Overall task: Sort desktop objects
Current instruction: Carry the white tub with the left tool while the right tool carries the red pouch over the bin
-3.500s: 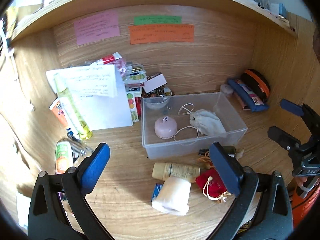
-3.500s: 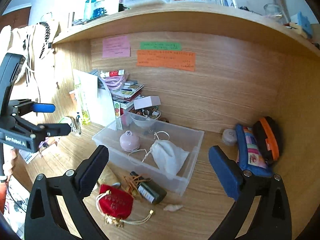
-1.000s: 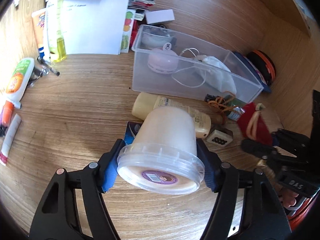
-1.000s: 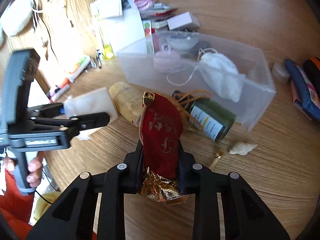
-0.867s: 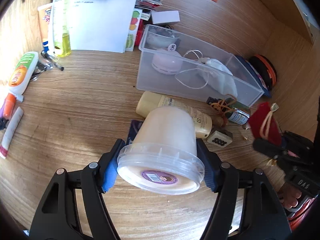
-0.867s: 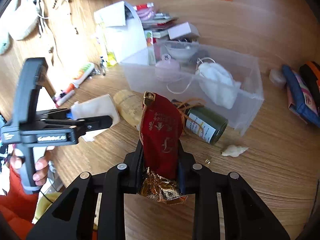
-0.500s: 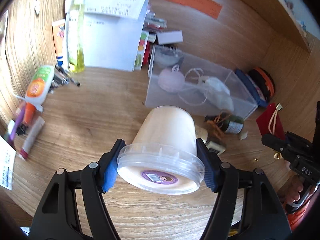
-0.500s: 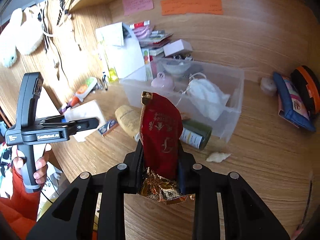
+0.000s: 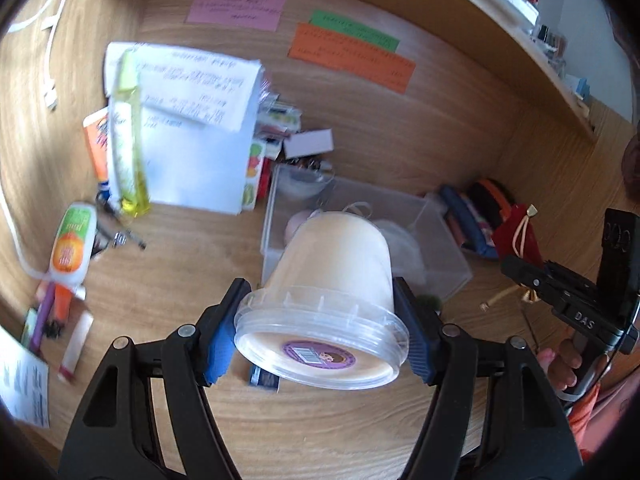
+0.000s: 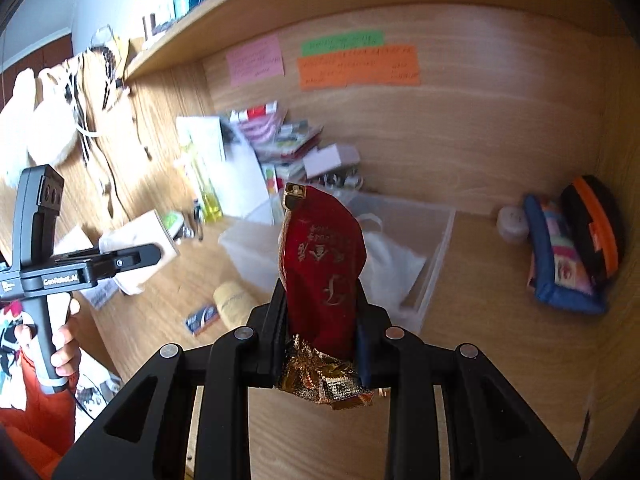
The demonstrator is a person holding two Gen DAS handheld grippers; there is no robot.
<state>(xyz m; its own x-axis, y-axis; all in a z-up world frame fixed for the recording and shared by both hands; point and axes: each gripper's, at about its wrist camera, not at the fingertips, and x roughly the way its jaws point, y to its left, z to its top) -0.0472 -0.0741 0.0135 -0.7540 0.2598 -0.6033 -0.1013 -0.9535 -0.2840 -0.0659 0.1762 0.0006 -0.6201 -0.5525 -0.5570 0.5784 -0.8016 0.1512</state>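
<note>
My left gripper (image 9: 322, 334) is shut on a cream plastic tub (image 9: 332, 276) lying sideways between the blue pads, lid end towards the camera, held above the desk. My right gripper (image 10: 322, 320) is shut on a red drawstring pouch (image 10: 320, 256) with gold lettering and a gold foil end, also lifted. A clear plastic bin (image 9: 432, 220) (image 10: 424, 240) sits behind both, holding a white cloth bag (image 10: 392, 260) and a pink round thing, mostly hidden by the tub. The other view shows each gripper off to one side: the right one with the pouch (image 9: 516, 236), the left one with the tub (image 10: 140, 244).
Papers and a yellow bottle (image 9: 128, 140) lean at the back left, with tubes (image 9: 72, 244) and pens near the left edge. A cream bottle (image 10: 236, 304) and a small card (image 10: 202, 320) lie in front of the bin. Pencil cases (image 10: 576, 248) rest at the right wall.
Both grippers have risen with their loads, and the desk and bin look farther below. The views tilted up, so the sticky notes on the back wall came into sight.
</note>
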